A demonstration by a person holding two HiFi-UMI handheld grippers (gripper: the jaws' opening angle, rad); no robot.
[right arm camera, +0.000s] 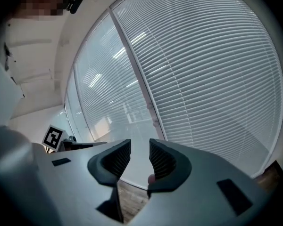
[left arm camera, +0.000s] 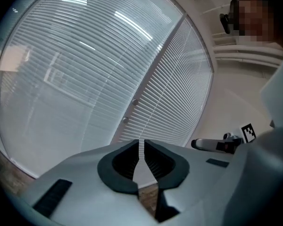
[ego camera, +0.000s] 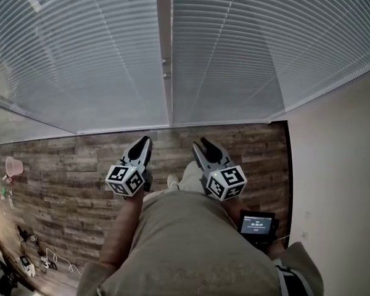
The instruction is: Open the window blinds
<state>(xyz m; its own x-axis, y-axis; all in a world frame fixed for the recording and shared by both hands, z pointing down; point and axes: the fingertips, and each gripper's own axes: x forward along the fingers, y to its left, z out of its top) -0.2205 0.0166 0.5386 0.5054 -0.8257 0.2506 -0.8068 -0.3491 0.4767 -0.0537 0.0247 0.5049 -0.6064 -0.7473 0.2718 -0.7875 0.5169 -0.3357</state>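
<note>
The left hand-held gripper (ego camera: 145,142) and the right hand-held gripper (ego camera: 203,142) are held side by side above the person's legs (ego camera: 191,245). The left one's jaws are all but together on nothing; the right one's stand apart, empty. Beyond a strip of wooden floor (ego camera: 68,159), the window blinds (ego camera: 92,54) hang ahead of both, slats closed, not touched.

Those blinds (ego camera: 98,54) are pale grey-white with thin horizontal stripes, the floor (ego camera: 68,159) is brown wood-plank, the wall (ego camera: 339,165) plain cream.
</note>
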